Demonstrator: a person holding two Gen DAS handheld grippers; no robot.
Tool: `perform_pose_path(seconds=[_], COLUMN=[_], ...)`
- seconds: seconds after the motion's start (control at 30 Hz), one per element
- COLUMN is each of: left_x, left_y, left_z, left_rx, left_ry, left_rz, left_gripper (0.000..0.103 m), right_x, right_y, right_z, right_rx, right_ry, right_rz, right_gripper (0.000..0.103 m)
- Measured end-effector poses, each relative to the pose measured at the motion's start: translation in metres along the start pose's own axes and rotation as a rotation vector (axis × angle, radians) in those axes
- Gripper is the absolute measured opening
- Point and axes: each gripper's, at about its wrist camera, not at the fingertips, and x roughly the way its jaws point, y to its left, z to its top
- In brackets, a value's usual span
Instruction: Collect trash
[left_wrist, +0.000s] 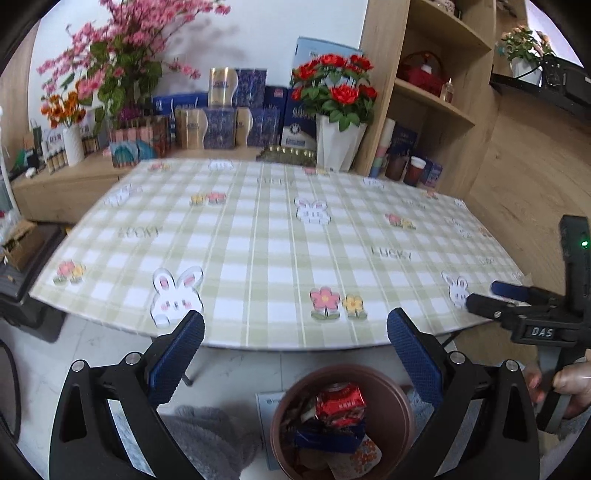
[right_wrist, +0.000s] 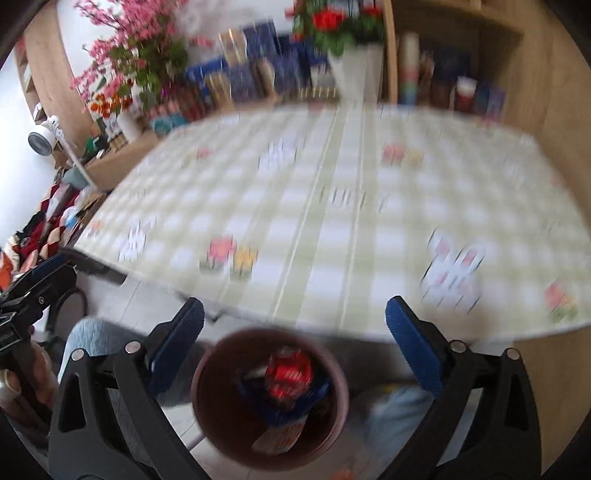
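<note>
A brown round bin (left_wrist: 399, 402) stands on the floor in front of the table. It holds a crushed red can (left_wrist: 341, 402), a blue wrapper and a flowered paper. My left gripper (left_wrist: 295, 339) is open and empty above the bin's near side. In the right wrist view, which is blurred, the bin (right_wrist: 207, 398) lies below my right gripper (right_wrist: 295, 332), which is open and empty; the red can (right_wrist: 290, 373) shows inside. The right gripper also shows in the left wrist view (left_wrist: 484, 293) at the table's right corner.
A table with a green checked cloth (left_wrist: 258, 240) printed with rabbits and flowers lies ahead. Behind it a low wooden shelf carries boxes, pink flowers (left_wrist: 122, 55) and a white vase of red roses (left_wrist: 338, 140). A tall wooden shelf unit (left_wrist: 436, 92) stands at right.
</note>
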Motion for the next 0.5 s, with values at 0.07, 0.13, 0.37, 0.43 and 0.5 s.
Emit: perform_pose_path(seconds=[0.07,0.13,0.37,0.43,0.5], left_x=[-0.008,-0.022,-0.072,-0.082,-0.091], left_y=[-0.003,-0.008,-0.026,-0.029,-0.033], left_z=[0.016,0.036,0.081,0.088,0.093], left_rx=[0.012,0.021,0.062,0.063,0.066], left_ry=[-0.030,-0.074,-0.239,-0.260,-0.283], left_rz=[-0.002,-0.016,0.007,0.019,0.063], left_gripper=[0.097,0.097,0.097,0.097,0.097], right_x=[-0.016,-0.042,-0.104,-0.114,-0.121], right_y=[0.003,0.005,0.011,0.014,0.016], right_z=[0.013,0.030,0.061,0.065,0.066], right_rx=[-0.013,-0.013,-0.025,-0.033,-0.031], right_ry=[-0.043,-0.118,-0.258,-0.281,-0.295], right_rz=[-0.014,-0.023,-0.080,-0.098,-0.089], right_gripper=[0.097,0.097,0.097,0.097,0.097])
